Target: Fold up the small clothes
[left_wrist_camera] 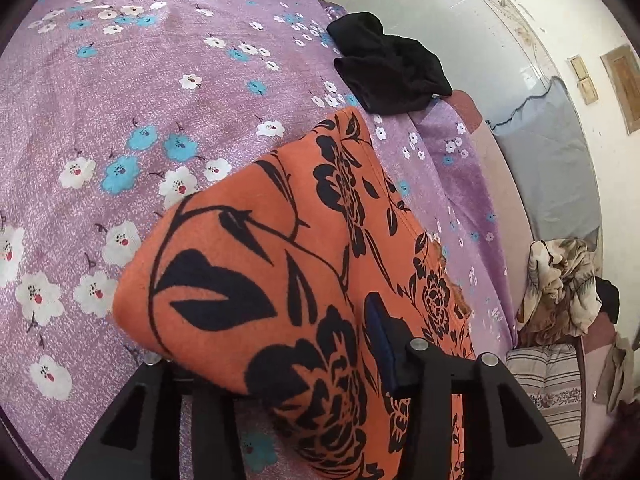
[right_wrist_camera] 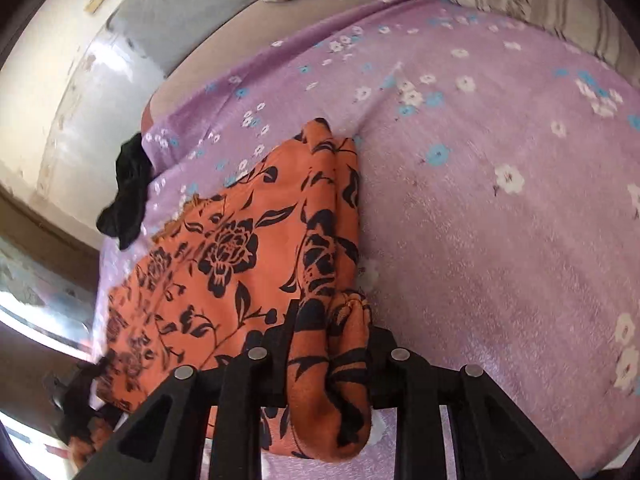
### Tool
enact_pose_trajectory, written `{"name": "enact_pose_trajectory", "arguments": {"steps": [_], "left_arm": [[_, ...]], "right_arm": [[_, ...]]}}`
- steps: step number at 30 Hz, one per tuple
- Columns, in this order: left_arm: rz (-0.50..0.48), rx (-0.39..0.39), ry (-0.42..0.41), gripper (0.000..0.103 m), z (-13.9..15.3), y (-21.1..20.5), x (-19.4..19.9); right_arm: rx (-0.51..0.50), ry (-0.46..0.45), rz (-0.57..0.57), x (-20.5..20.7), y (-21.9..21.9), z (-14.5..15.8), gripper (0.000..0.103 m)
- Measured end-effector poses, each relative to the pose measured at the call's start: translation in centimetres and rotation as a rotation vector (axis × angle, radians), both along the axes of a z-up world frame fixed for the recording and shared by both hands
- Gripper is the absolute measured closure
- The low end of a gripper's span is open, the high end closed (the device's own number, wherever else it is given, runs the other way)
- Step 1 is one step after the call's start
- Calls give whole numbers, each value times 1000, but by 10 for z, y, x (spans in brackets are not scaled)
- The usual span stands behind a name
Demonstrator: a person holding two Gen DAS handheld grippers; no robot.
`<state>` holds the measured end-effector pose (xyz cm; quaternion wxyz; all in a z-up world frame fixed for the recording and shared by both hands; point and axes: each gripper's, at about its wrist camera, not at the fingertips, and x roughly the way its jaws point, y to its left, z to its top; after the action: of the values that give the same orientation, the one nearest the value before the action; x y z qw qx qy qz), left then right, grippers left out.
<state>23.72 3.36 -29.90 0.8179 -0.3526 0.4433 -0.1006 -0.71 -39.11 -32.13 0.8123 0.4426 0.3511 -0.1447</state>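
An orange garment with black flower print lies on the purple floral bedsheet. My left gripper is shut on one end of it; the cloth drapes over the left finger and hides it, and the right finger shows. In the right wrist view the same orange garment stretches away to the left, and my right gripper is shut on a bunched edge of it. The left gripper shows at the lower left, holding the other end.
A crumpled black garment lies at the bed's edge; it also shows in the right wrist view. A striped pillow and a beige patterned cloth sit at the bed's end. The tiled floor lies beyond the edge.
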Motion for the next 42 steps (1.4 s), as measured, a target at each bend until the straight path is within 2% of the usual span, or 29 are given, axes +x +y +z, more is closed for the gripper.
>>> {"name": "enact_pose_trajectory", "arguments": {"steps": [2,4,5,7,10,11,12,13,14,15,16,17,23,27,28,29,30,31,33,36,39,42], "left_arm": [[2,-8,6,67,-1,1,2],[14,-26,19,66,-4,4,4],[22,-30,26,64,-5,4,5],[38,-37,27,63,-6,4,5],[38,-6,1,64,-2,-1,4],[36,19,-14,66,0,-4,3],[31,42,-35,78,3,-7,3],[21,65,-56,79,7,-10,3],[15,84,-81,81,11,-13,1],[4,97,-110,82,16,-16,0],[-12,116,-142,82,22,-18,-1],[-32,139,-176,83,29,-23,-2],[-207,279,-393,84,68,-75,-19],[-406,395,-519,84,79,-131,-46],[-458,434,-528,84,76,-148,-51],[-508,466,-524,84,70,-163,-55],[-556,484,-507,84,62,-177,-58],[-605,496,-481,84,53,-189,-61],[-675,540,-429,84,34,-208,-66],[-696,657,-494,84,31,-221,-84],[-694,615,-482,84,32,-212,-80],[-693,635,-496,84,33,-215,-82]], "right_arm": [[-104,-23,-77,-14,-4,24,65],[-192,-87,-113,-23,-5,49,50],[-226,-121,-104,-24,-3,59,42],[-256,-147,1,-10,9,72,42],[-182,-174,163,18,31,62,46],[-158,-147,205,29,37,51,52],[-139,-102,241,41,42,37,61],[-118,-49,269,50,45,19,64],[-85,14,285,56,46,-3,64],[-74,17,276,54,45,-14,71],[-85,1,253,49,42,-12,79],[-60,-5,261,48,39,-8,80],[84,-61,223,39,18,-8,77],[76,-126,242,46,13,11,75],[91,-149,251,51,10,15,73],[115,-172,260,55,8,19,62],[137,-190,262,59,4,22,31],[153,-215,255,63,1,24,20],[217,-252,280,79,-4,26,17],[330,-221,368,118,-3,14,17],[406,-133,380,153,1,-11,17],[429,-179,393,176,7,-14,17]]}}
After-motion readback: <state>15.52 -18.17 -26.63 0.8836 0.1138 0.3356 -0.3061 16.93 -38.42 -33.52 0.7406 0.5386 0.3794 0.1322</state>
